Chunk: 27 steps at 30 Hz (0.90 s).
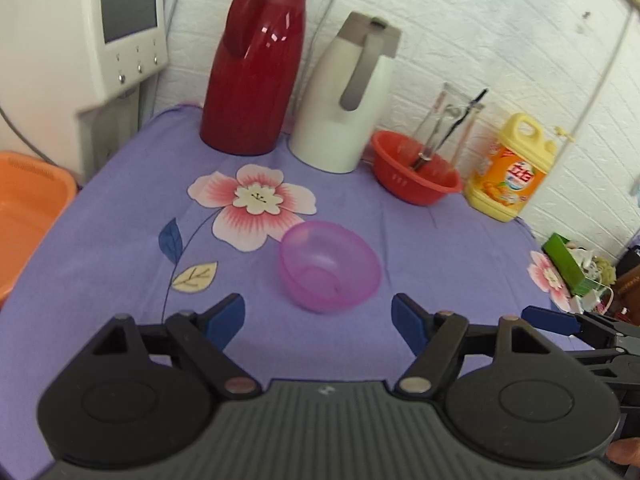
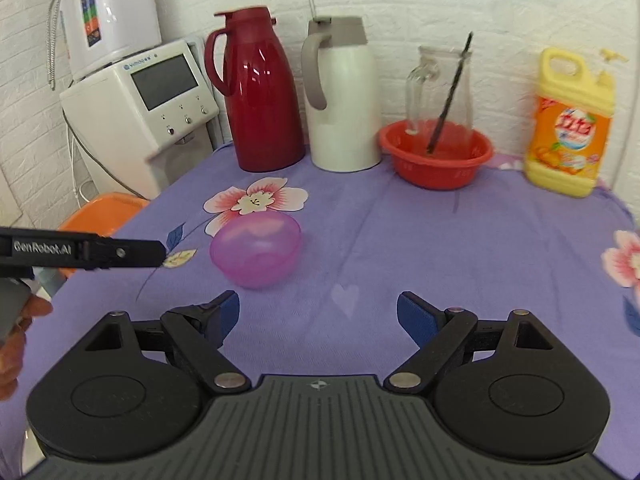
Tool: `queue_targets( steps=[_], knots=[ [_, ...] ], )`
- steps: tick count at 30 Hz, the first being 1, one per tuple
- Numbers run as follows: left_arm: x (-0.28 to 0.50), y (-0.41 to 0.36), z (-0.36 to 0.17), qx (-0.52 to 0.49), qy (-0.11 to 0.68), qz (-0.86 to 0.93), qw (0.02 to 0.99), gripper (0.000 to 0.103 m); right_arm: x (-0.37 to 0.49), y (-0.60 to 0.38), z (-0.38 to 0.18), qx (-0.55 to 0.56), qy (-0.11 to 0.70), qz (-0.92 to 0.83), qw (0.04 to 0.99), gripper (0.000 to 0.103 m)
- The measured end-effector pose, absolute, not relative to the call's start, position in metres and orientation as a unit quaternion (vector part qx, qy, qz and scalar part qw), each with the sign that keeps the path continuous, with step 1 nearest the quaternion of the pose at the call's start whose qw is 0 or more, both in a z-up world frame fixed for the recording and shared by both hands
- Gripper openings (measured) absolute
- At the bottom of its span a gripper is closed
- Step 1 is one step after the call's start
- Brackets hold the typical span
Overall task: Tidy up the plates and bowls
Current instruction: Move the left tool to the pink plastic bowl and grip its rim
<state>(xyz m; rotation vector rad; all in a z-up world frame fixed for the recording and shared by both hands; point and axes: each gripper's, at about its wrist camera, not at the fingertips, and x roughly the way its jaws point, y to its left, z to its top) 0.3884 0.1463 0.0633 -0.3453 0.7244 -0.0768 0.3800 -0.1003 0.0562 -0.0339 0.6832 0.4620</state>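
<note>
A translucent purple plastic bowl (image 1: 330, 266) stands upright and empty on the purple flowered cloth, just beyond my left gripper (image 1: 318, 320). The left gripper is open and empty, its blue pads apart on either side below the bowl. In the right wrist view the same bowl (image 2: 256, 254) sits left of centre. My right gripper (image 2: 318, 316) is open and empty, to the right of the bowl. The left gripper's arm (image 2: 80, 254) shows at the left edge there; the right gripper's fingertip (image 1: 550, 320) shows at the right in the left wrist view.
At the back stand a red thermos jug (image 2: 258, 92), a white jug (image 2: 344, 96), a red basin (image 2: 436, 154) holding a glass pitcher (image 2: 438, 88), and a yellow detergent bottle (image 2: 570, 124). A white appliance (image 2: 140, 96) and an orange tub (image 1: 24, 212) are left of the table.
</note>
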Motion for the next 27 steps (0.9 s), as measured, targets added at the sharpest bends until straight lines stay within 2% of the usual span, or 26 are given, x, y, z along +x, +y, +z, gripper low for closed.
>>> queue_targets(
  steps=[4, 11, 23, 27],
  knots=[
    [0.434, 0.152, 0.041, -0.186, 0.386, -0.026, 0.903, 0.074, 0.426, -0.079, 0.039, -0.01, 0.362, 0.222, 0.905, 0.103],
    [0.474, 0.151, 0.016, -0.156, 0.415, 0.003, 0.896, 0.074, 0.461, -0.055, 0.015, -0.043, 0.381, 0.228, 0.895, 0.103],
    [0.487, 0.159, -0.001, -0.145, 0.414, 0.02, 0.898, 0.074, 0.488, -0.028, -0.009, -0.078, 0.395, 0.242, 0.883, 0.103],
    [0.489, 0.153, -0.003, -0.146, 0.414, 0.002, 0.899, 0.069, 0.486, -0.024, -0.01, -0.073, 0.394, 0.252, 0.881, 0.103]
  ],
)
